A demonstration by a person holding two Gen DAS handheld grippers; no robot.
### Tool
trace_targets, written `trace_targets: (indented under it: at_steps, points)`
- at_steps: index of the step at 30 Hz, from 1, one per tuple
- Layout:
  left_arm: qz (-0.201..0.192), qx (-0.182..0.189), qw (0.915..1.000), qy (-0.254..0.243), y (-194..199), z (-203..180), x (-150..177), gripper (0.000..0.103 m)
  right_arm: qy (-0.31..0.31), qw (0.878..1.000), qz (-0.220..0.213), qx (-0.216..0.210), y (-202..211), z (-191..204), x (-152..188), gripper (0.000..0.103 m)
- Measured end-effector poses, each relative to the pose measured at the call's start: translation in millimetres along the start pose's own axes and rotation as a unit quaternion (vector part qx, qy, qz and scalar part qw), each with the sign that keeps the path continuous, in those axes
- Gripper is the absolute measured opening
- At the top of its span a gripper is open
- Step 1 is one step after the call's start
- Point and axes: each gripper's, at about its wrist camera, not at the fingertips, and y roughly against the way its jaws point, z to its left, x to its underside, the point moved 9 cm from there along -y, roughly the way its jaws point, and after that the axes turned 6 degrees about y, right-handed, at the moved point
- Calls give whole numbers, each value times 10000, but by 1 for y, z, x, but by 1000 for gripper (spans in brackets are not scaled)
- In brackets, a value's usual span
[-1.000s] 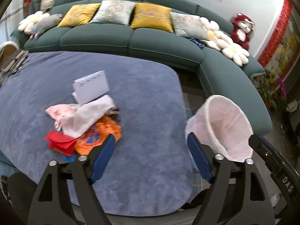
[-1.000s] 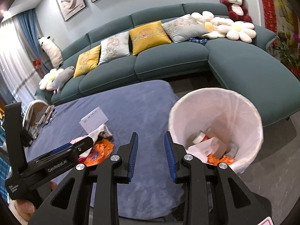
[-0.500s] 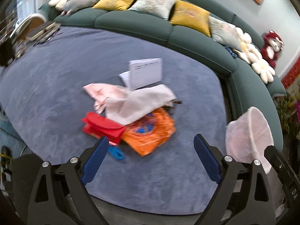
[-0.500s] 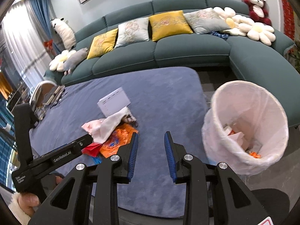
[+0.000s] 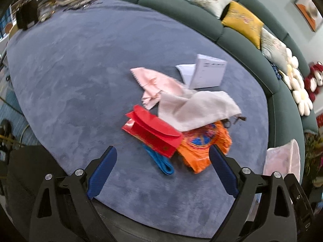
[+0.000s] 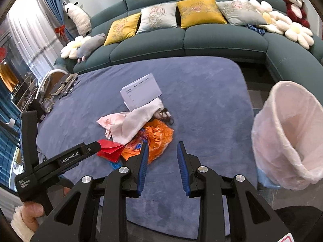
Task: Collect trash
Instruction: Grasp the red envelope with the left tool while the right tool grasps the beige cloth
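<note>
Jaws wide; red envelope [image 5: 153,130] lies diagonally, upper-left to lower-right.

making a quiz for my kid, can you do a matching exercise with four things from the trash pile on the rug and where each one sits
Things:
1. red envelope
2. orange plastic bag
3. white paper
4. blue band

Places:
A. far end of the pile, towards the sofa
B. partly under the whitish cloth
C. sticking out from under the red envelope, nearest the left gripper
D. lying over the blue band

Pairs: 1-D, 2-B, 3-A, 4-C
</note>
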Motion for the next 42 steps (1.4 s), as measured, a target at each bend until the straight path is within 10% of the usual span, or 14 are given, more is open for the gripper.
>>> trace_targets:
  at_steps: [17, 31, 37, 42]
  points:
    - [861, 190, 9907, 1040, -58, 30, -10, 85, -151, 9973, 562, -446, -104, 28, -27, 38]
    - [1073, 337, 9906, 777, -73, 9, -9, 26, -480, 9929, 872, -645, -171, 22, -44, 38]
    - [1027, 327, 9917, 700, -71, 7, -10, 14, -497, 9915, 744, -944, -166, 32, -51, 6]
    - [922, 392, 9938, 490, -60, -3, -10, 0, -555, 9914, 418, -1108, -139, 33, -65, 3]
